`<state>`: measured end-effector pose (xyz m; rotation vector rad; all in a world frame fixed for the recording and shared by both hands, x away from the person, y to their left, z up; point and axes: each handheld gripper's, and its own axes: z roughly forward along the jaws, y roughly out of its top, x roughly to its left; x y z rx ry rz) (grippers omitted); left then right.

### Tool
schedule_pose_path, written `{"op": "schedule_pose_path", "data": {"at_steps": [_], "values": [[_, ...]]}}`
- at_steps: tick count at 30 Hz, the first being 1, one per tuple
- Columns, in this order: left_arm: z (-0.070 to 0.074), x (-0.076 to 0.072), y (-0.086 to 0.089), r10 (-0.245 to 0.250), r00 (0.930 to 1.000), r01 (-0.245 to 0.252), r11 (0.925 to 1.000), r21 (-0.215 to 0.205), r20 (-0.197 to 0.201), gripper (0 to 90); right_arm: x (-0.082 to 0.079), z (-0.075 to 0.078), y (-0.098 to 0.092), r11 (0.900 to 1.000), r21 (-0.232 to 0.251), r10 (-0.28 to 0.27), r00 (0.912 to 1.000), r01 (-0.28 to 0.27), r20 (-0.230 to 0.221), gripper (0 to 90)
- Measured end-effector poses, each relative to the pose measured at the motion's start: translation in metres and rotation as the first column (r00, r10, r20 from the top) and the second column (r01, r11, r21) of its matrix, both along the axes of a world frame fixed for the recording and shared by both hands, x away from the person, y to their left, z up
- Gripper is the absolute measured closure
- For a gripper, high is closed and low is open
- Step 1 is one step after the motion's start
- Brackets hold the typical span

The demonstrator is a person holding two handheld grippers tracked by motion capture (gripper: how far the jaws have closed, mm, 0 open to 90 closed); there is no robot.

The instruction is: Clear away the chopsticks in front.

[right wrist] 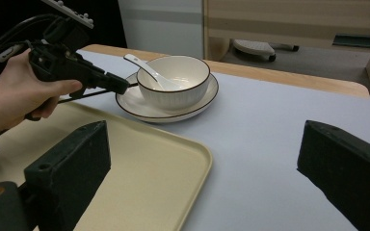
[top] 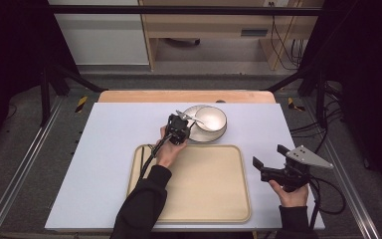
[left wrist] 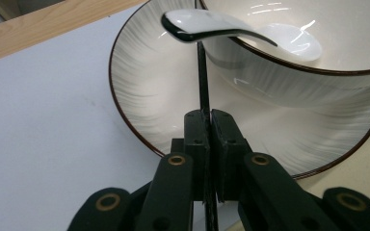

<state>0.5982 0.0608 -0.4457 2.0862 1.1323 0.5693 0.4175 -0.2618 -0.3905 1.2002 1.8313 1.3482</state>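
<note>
The left gripper (left wrist: 207,120) is seen pressed together on nothing, with the glossy white ceramic spoon (left wrist: 236,29) just ahead of and above it, resting in the white dark-rimmed ceramic bowl (left wrist: 318,53). The spoon is judged light, stiff, slippery and breakable; its raised handle end is best taken. Beneath lies the white ribbed plate (left wrist: 139,82); behind, the beige plastic tray (top: 204,184). The right gripper (top: 268,158) is held apart, empty.

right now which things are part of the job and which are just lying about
In the job: left hand-held gripper, shut, at the plate; bowl on that plate; spoon in the bowl.

Lying about: tray; right hand-held gripper, open, held off to the side.
</note>
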Motion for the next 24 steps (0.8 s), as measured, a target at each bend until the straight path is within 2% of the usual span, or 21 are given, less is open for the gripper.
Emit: {"op": "schedule_pose_path", "data": {"at_steps": [4, 14, 20, 23, 24], "values": [[0.005, -0.003, 0.009, 0.019, 0.9998, -0.019, 0.9998, 0.002, 0.006, 85.1, 0.0, 0.0, 0.0, 1.0, 0.001, 0.0, 1.0, 0.0, 0.003, 4.6], [0.015, -0.016, 0.033, 0.07, 0.9972, -0.069, 0.9971, -0.031, 0.029, 85.0, 0.0, 0.0, -0.001, 1.0, 0.0, -0.007, 1.0, 0.007, 0.004, 4.6], [0.02, -0.033, 0.052, 0.114, 0.9927, -0.111, 0.9912, -0.073, 0.04, 85.0, -0.001, 0.001, 0.0, 1.0, 0.0, -0.006, 1.0, 0.006, 0.007, 4.6], [0.021, -0.039, 0.057, 0.126, 0.9909, -0.122, 0.9893, -0.081, 0.048, 85.0, -0.001, 0.0, 0.0, 1.0, -0.004, -0.005, 1.0, 0.005, 0.003, 4.6], [0.022, -0.043, 0.06, 0.137, 0.9892, -0.131, 0.9866, -0.097, 0.052, 85.0, 0.0, 0.0, 0.001, 1.0, -0.003, -0.005, 1.0, 0.005, 0.002, 4.6]]}}
